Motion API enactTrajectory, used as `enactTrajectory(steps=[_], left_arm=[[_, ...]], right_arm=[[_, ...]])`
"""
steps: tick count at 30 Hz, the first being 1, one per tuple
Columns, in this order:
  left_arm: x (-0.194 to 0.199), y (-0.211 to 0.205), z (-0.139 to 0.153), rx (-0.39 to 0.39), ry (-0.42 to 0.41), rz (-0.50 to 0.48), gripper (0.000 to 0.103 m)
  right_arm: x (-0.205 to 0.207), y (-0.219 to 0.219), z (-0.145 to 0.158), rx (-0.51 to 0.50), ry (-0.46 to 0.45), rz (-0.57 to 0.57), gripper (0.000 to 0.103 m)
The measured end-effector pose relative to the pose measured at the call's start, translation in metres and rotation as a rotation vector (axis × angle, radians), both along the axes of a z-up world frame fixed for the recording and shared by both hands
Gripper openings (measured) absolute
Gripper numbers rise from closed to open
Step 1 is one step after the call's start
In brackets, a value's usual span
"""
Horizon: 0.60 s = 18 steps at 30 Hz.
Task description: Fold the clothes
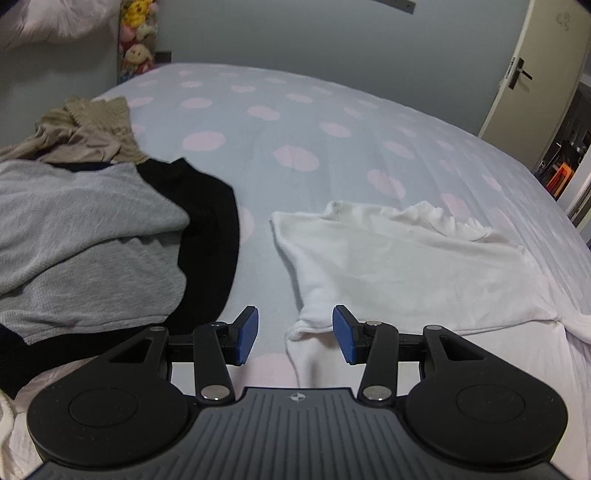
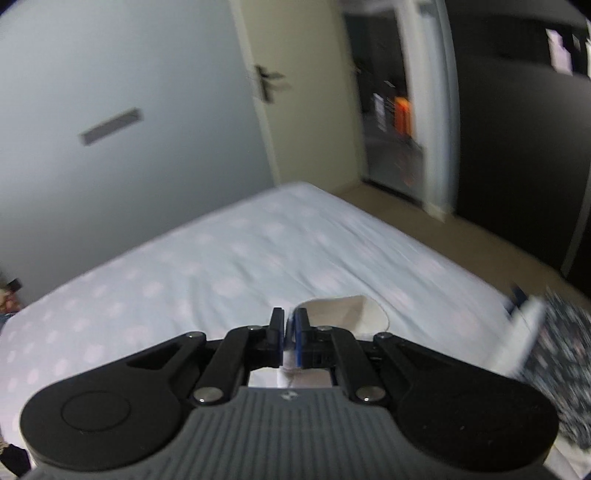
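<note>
A white garment [image 1: 399, 266] lies partly folded on the pale blue, pink-dotted bed sheet [image 1: 280, 122]. My left gripper [image 1: 295, 334] hovers open just above the garment's near left corner; a fold of white cloth lies below the gap, untouched by the blue pads [image 1: 247, 334]. In the right wrist view my right gripper [image 2: 290, 332] is shut on a strip of the white garment [image 2: 343, 314], lifted above the bed sheet [image 2: 221, 266]; cloth curls up past the fingertips and hangs beneath. The picture there is blurred.
A pile of clothes sits at the left: a grey top [image 1: 81, 240], a black garment [image 1: 210, 229] and beige ones [image 1: 88, 129]. Soft toys [image 1: 138, 33] stand against the far wall. A door [image 2: 295, 92] stands open to the right, a patterned cloth [image 2: 554, 350] beside the bed.
</note>
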<state>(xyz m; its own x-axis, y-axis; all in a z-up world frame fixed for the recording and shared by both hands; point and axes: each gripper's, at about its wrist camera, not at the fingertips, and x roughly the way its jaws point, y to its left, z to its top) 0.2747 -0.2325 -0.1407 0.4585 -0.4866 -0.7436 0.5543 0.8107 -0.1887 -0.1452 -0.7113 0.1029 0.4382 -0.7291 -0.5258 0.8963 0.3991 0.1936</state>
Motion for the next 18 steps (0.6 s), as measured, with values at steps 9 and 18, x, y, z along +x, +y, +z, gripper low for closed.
enactTrajectory(steps=[9, 18], left_arm=[[0.015, 0.016, 0.001, -0.057, 0.055, 0.033, 0.043], [0.012, 0.014, 0.002, -0.086, 0.063, 0.000, 0.044]], right_arm=[[0.146, 0.085, 0.066, -0.155, -0.001, 0.312, 0.007], [0.251, 0.153, 0.055, -0.153, 0.012, 0.512, 0.007]])
